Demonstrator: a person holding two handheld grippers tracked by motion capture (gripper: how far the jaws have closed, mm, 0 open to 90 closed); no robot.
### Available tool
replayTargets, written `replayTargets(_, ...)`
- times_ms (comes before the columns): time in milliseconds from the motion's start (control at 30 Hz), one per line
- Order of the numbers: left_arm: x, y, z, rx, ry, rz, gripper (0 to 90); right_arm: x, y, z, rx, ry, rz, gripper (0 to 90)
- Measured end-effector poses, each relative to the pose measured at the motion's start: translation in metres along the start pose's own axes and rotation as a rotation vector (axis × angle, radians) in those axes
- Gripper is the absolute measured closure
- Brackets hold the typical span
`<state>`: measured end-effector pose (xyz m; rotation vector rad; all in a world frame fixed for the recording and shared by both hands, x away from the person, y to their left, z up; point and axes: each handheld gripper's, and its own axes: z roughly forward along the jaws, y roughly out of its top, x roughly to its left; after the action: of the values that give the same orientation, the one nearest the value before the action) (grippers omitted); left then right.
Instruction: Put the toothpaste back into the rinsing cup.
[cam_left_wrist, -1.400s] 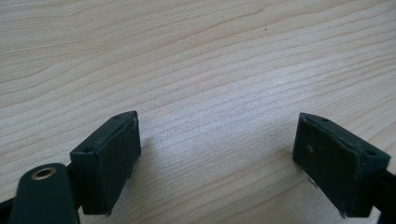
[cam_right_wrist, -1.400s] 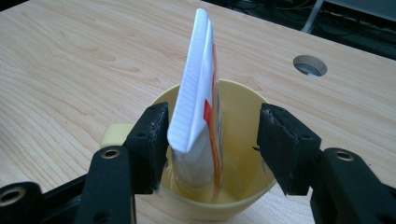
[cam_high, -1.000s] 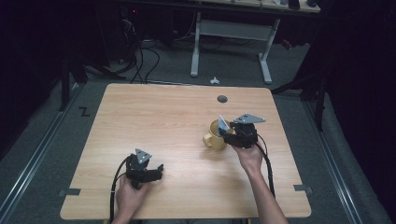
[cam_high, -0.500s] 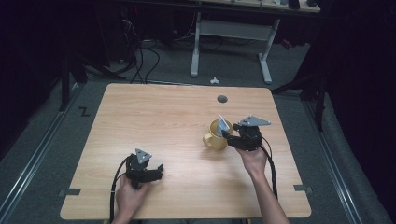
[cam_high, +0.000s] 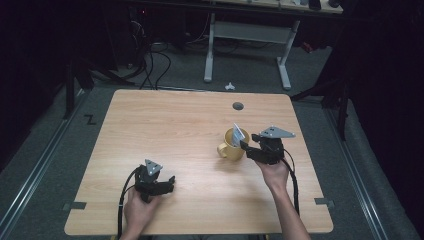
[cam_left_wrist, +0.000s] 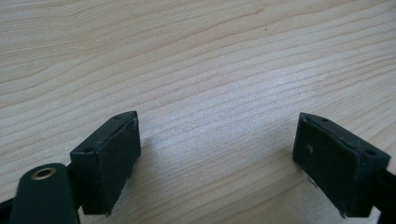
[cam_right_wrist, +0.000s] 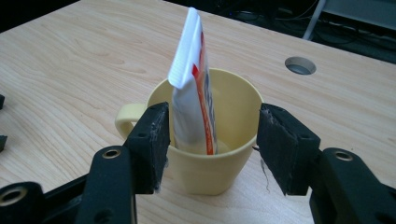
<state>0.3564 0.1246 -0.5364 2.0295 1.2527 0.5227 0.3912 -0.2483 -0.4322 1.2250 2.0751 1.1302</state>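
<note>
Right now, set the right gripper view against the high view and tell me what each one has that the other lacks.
Right gripper view alone: the white tube's red stripe, its crimped top end leaning on the yellow mug's rim, and the right gripper with jaws open, one on each side of the mug.

High view alone: the left gripper low on the table, both forearms, and the floor with desk legs beyond.

Shared: mug, tube, table, and its round cable hole.
</note>
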Motion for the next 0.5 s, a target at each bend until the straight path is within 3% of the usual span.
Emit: replayTargets(500, 0.0, 0.0, 0.0, 0.0, 0.0, 0.0, 15.3, -0.004, -0.015, -0.01, -0.007, -0.004, 0.024, 45.1)
